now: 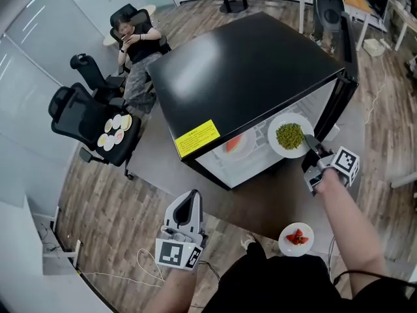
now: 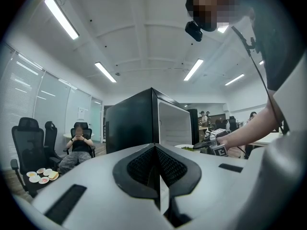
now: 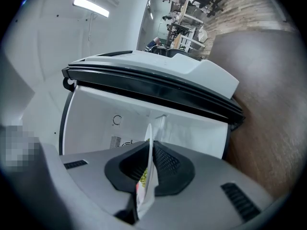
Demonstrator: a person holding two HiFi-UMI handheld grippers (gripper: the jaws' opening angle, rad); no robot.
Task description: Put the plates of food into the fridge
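Strawberry plate (image 1: 296,238) is sitting nearest on the table (image 1: 257,204), not yet loaded; left gripper (image 1: 190,201) is hanging empty, fingers together; right gripper (image 1: 313,147) is clamping its fingers on the rim of the pea plate (image 1: 290,135), holding it at the fridge (image 1: 247,70) mouth; I'd be keeping it level, sliding slowly beside the plate inside (image 1: 236,145), clearing the door (image 1: 337,106); thin glossy white disc, loose round peas probably rolling easily; fridge showing as boxy black shell, white liner.
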